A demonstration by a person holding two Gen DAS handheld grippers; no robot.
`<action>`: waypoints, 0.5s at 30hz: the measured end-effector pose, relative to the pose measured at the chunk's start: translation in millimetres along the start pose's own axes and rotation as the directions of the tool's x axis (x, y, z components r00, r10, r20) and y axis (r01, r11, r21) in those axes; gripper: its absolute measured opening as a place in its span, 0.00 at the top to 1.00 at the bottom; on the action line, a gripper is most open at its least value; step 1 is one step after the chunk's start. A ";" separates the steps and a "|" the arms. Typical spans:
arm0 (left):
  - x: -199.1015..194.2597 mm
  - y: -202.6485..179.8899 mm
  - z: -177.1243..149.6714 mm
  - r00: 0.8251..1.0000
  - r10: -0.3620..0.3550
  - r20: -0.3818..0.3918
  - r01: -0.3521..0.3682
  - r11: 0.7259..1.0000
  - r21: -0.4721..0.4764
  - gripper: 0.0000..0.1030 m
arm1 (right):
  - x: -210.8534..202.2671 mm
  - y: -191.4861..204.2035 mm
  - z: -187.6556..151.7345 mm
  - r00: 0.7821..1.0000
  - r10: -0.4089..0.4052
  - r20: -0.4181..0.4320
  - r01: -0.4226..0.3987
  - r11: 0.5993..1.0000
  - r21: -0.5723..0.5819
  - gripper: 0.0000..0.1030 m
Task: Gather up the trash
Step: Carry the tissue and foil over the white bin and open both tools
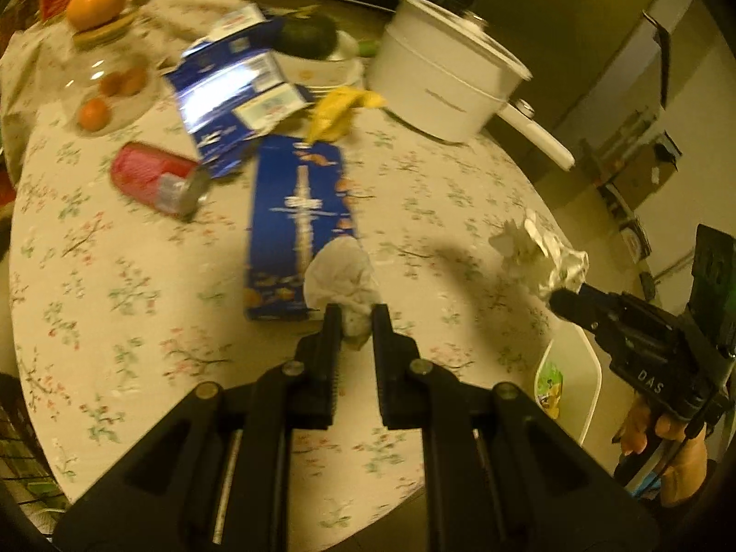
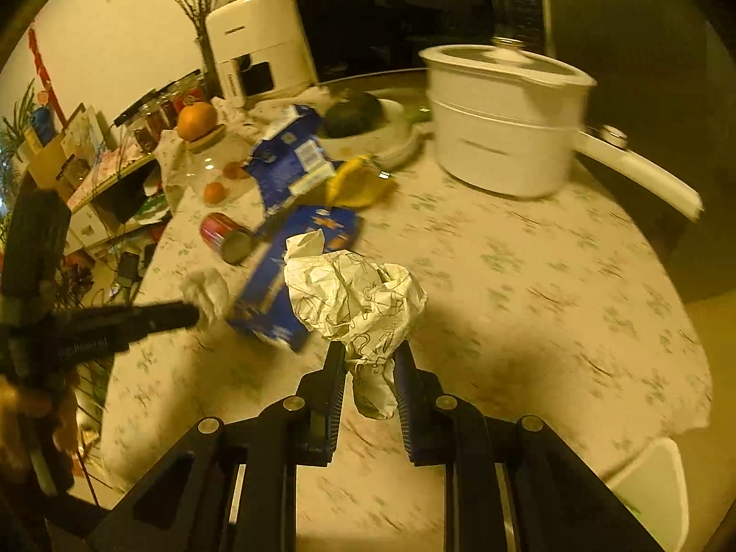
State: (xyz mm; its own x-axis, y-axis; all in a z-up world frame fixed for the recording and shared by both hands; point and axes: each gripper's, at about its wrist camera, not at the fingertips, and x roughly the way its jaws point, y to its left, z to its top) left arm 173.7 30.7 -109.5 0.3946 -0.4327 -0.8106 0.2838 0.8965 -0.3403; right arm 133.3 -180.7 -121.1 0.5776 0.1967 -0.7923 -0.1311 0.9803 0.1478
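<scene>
My left gripper (image 1: 356, 317) is shut on a crumpled white tissue (image 1: 338, 276) and holds it above the floral tablecloth (image 1: 138, 322). It also shows at the left of the right wrist view (image 2: 195, 315) with the tissue (image 2: 207, 290). My right gripper (image 2: 368, 354) is shut on a crumpled printed paper ball (image 2: 354, 299); it shows at the right of the left wrist view (image 1: 563, 301) with the paper (image 1: 538, 253). On the table lie a long blue box (image 1: 299, 221), a torn blue carton (image 1: 230, 87), a red can (image 1: 156, 179) on its side and a banana peel (image 1: 338, 110).
A white pot (image 1: 441, 78) with lid and handle stands at the back right. A glass jar (image 1: 106, 87) holds small oranges, with a large orange (image 1: 96, 0) on top. A bowl with a dark avocado (image 1: 308, 34) sits behind the carton. A white bin (image 1: 570, 386) stands beside the table.
</scene>
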 end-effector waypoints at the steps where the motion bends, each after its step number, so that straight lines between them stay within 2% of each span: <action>1: 2.2 -7.0 -0.1 1.000 -0.004 -0.003 0.004 1.000 0.014 0.86 | -5.6 -7.5 -4.5 1.000 -0.003 0.002 0.003 1.000 0.006 0.79; 8: 23.6 -67.4 -7.0 0.998 -0.044 -0.035 0.049 0.990 0.134 0.86 | -40.1 -55.7 -33.1 0.999 -0.034 0.017 0.032 0.997 0.074 0.79; 15: 44.2 -123.8 -23.2 0.995 -0.070 -0.076 0.088 0.963 0.256 0.86 | -67.7 -115.9 -63.3 0.995 -0.102 -0.010 0.103 0.982 0.161 0.79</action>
State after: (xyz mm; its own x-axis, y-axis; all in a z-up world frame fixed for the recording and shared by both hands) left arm 135.8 -97.2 -114.2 0.3064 -0.4862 -0.8183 0.5316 0.8006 -0.2766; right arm 58.4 -308.8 -122.1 0.5795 0.0951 -0.8094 0.0602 0.9854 0.1590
